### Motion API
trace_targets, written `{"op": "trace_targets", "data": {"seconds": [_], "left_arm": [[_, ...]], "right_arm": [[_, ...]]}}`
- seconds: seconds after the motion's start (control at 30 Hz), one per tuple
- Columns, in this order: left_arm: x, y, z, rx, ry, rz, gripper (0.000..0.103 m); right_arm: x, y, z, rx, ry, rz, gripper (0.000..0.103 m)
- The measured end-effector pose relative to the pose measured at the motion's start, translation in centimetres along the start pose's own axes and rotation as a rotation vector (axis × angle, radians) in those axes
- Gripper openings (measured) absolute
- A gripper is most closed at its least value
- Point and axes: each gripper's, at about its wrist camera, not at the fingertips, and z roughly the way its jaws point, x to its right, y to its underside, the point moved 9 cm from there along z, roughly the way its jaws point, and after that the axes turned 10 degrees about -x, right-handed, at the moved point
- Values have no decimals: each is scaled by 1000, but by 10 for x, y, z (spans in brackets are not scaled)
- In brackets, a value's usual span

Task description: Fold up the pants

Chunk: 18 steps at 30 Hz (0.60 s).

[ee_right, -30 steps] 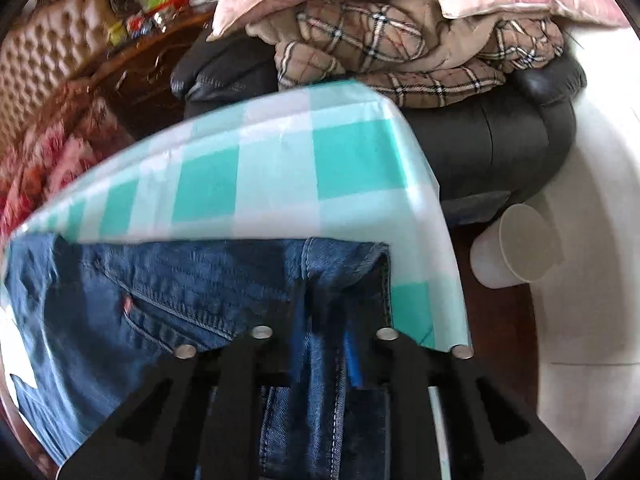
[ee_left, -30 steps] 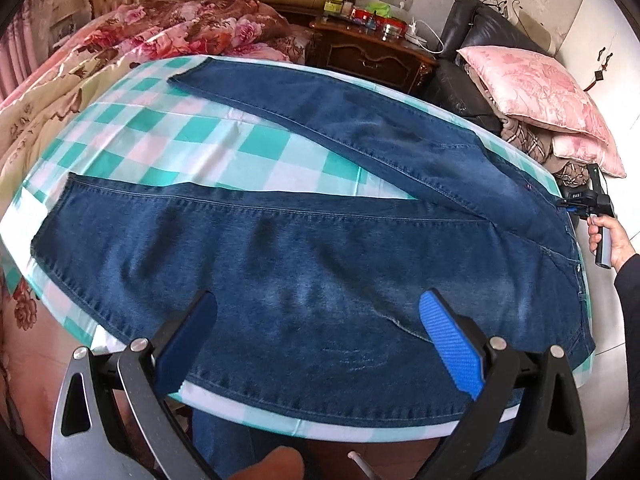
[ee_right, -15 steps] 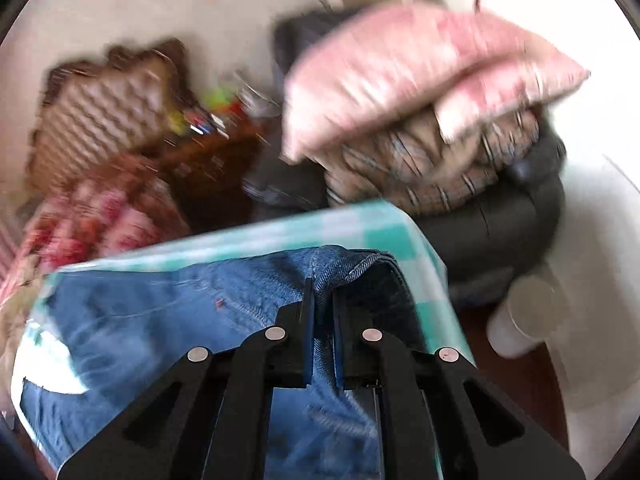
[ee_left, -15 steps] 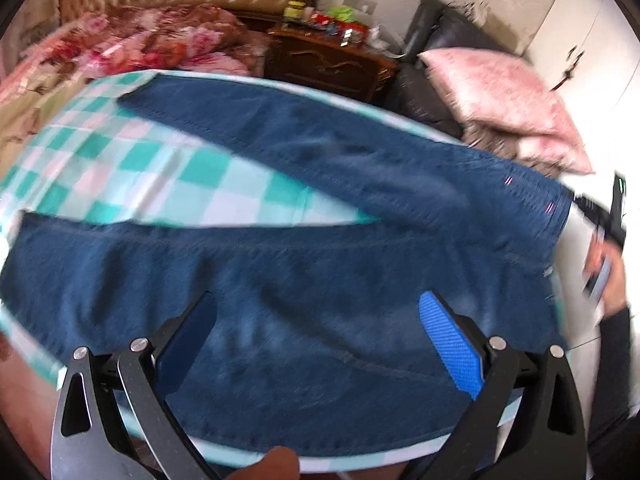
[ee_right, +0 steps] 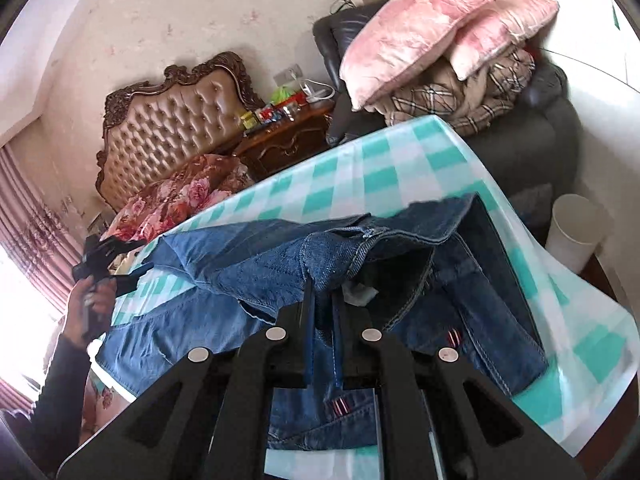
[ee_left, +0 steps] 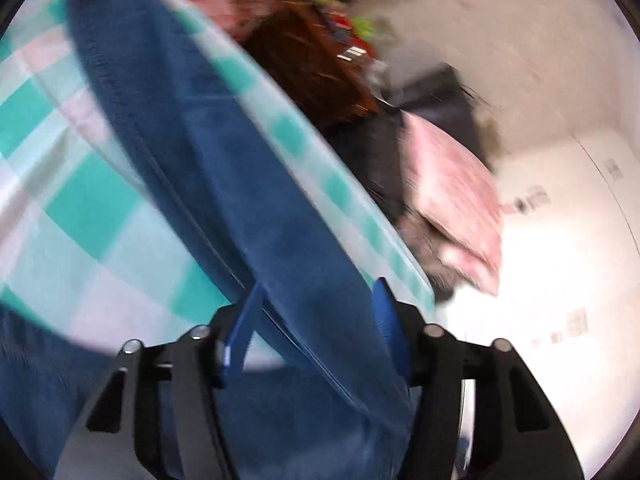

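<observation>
The jeans (ee_right: 280, 264) lie on the checked tablecloth (ee_right: 400, 160), their waistband now lifted off it, pinched in the closed right gripper (ee_right: 322, 300). The left gripper (ee_left: 316, 320), half open and empty, has swung over the far leg, straddling it. Folding has begun.

Left wrist view is motion-blurred; the jeans (ee_left: 248, 184) run off its bottom edge.

Blurred pants (ee_left: 224, 184), open left tool (ee_left: 316, 312), checked cloth (ee_left: 80, 216)
</observation>
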Motion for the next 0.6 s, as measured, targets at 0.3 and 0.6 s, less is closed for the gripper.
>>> {"op": "trace_targets", "data": {"seconds": [0.3,0.6], "left_arm": [[-51,-72,4,55,22,-187,45],[-95,-104,31,45,26,-307,42]], "right_arm": [[2,-19,-6,6,-32,16,8],[9,-50,-18,19,-129,97,8]]}}
